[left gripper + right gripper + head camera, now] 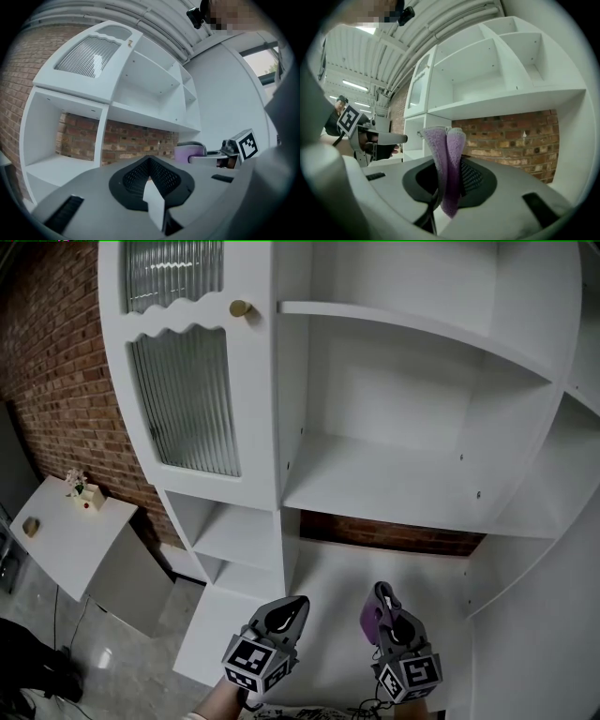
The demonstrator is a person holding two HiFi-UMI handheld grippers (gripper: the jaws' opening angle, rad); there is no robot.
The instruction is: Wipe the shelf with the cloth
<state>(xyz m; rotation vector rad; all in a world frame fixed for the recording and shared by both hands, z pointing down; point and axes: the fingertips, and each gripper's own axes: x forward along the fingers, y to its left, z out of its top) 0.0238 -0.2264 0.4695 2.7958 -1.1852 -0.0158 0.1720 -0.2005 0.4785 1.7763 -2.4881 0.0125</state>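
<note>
A white shelf unit fills the head view, with an open middle shelf (pixel 375 488) and a lower white surface (pixel 356 568) in front of a strip of brick. A folded purple cloth (pixel 367 620) stands up between the jaws of my right gripper (pixel 382 607), which is shut on it, low and in front of the lower surface. In the right gripper view the cloth (pixel 450 173) rises from the closed jaws. My left gripper (pixel 286 613) is beside it on the left, jaws shut and holding nothing (pixel 150 161). The left gripper view also shows the cloth (pixel 187 151).
A cabinet door with ribbed glass (pixel 187 399) and a gold knob (pixel 241 308) closes the unit's upper left. Small cubbies (pixel 234 535) sit below it. A red brick wall (pixel 56 371) stands to the left, with a white side table (pixel 75 535) carrying small items.
</note>
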